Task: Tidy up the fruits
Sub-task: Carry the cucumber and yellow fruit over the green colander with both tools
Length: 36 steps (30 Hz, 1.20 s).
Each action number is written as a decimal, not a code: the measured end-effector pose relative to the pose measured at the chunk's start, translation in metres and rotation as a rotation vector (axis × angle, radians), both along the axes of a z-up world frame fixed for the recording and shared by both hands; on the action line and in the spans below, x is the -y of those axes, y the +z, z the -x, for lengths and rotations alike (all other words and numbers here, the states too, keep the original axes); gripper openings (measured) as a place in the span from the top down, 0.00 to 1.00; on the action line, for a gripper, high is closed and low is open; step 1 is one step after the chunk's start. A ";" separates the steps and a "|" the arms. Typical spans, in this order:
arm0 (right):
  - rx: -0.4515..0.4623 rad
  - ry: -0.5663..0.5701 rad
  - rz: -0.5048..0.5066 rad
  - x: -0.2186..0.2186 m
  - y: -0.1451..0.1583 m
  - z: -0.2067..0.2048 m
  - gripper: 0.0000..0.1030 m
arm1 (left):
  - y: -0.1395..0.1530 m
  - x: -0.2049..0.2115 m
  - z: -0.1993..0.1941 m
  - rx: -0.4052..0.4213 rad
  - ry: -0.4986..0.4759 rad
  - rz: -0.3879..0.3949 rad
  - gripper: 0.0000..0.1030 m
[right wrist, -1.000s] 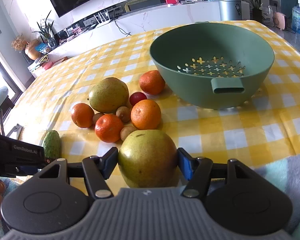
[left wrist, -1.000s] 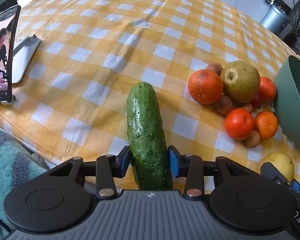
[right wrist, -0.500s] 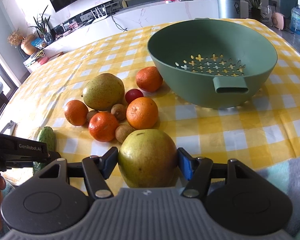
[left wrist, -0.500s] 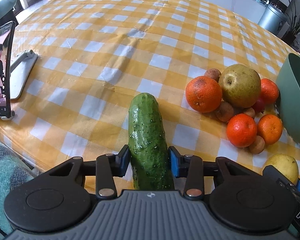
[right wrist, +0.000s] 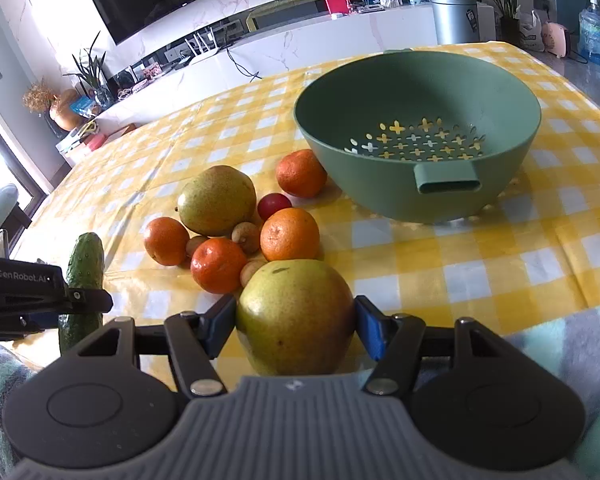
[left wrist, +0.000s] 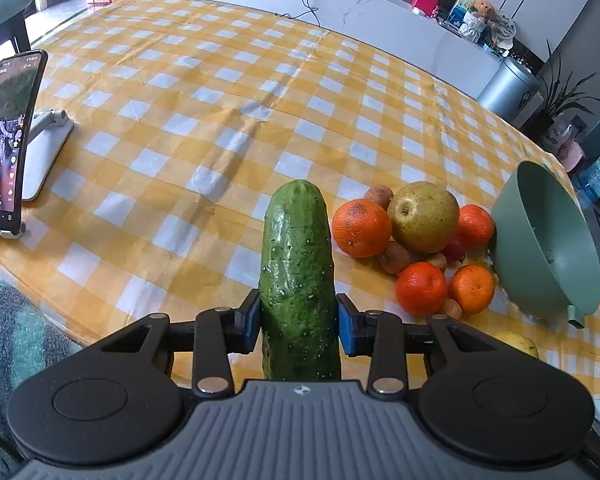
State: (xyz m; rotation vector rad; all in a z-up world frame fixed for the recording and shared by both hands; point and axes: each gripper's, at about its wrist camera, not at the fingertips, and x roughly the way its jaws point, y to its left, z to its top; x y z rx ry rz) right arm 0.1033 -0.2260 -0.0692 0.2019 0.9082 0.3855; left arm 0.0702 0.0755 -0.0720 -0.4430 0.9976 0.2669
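My left gripper (left wrist: 298, 326) is shut on a green cucumber (left wrist: 297, 276) and holds it above the near table edge; the cucumber also shows in the right wrist view (right wrist: 85, 264). My right gripper (right wrist: 296, 330) is shut on a yellow-green pear (right wrist: 296, 316), lifted near the table's front edge. A pile of fruit lies on the yellow checked cloth: a second pear (right wrist: 217, 199), several oranges (right wrist: 290, 234), a red plum (right wrist: 274, 205) and small brown fruits (right wrist: 246, 236). An empty green colander bowl (right wrist: 418, 138) stands behind and right of the pile.
A phone on a white stand (left wrist: 10, 140) is at the table's left edge. A teal blanket (right wrist: 572, 344) lies along the near edge. A counter with a metal bin (right wrist: 454, 18) stands beyond the table.
Both grippers have risen and tilted up with their fruit, the cucumber lifting off the cloth. The pile and colander have not moved.
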 end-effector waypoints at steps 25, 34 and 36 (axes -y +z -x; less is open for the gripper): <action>0.255 0.047 0.067 0.054 0.094 -0.011 0.41 | 0.100 0.098 -0.034 0.247 -0.311 -0.014 0.59; 0.289 0.091 0.138 0.068 0.105 -0.044 0.41 | 0.114 0.135 -0.084 0.300 -0.387 -0.010 0.59; 0.292 0.103 0.156 0.070 0.106 -0.053 0.41 | 0.113 0.142 -0.097 0.306 -0.402 -0.016 0.59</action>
